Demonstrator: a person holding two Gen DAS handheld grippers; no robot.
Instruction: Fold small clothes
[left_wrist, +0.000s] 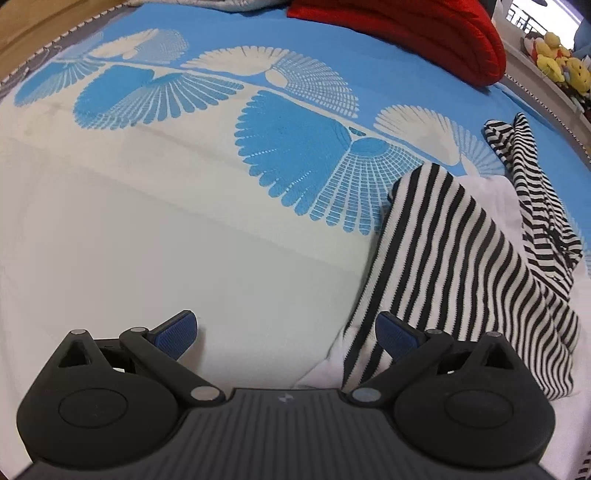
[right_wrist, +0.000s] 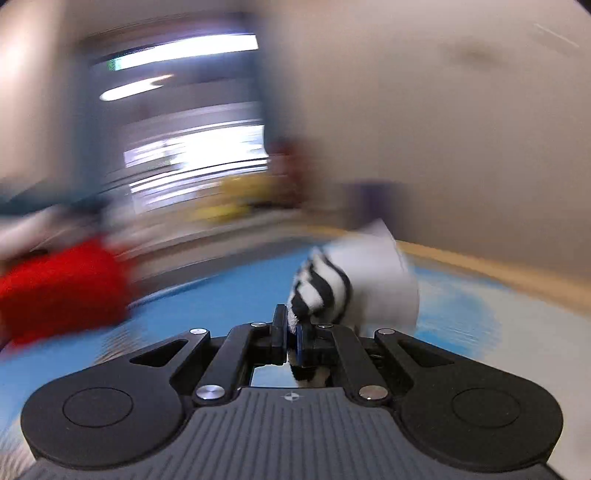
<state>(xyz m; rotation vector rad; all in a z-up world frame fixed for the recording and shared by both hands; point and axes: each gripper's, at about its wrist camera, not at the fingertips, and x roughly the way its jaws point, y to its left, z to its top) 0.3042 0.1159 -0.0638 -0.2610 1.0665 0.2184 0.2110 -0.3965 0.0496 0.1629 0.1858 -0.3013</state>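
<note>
A small black-and-white striped garment (left_wrist: 461, 266) with white parts lies on the bed at the right in the left wrist view, one striped sleeve (left_wrist: 532, 184) stretched toward the far right. My left gripper (left_wrist: 286, 334) is open and empty, low over the sheet, its right finger beside the garment's near edge. In the blurred right wrist view my right gripper (right_wrist: 293, 332) is shut on a striped and white part of the garment (right_wrist: 354, 288), held up above the bed.
The bed sheet (left_wrist: 166, 221) is blue and white with a fan-shell print. A red cushion (left_wrist: 424, 33) lies at the far side, also in the right wrist view (right_wrist: 62, 288). Plush toys (left_wrist: 561, 62) sit on a ledge at the far right.
</note>
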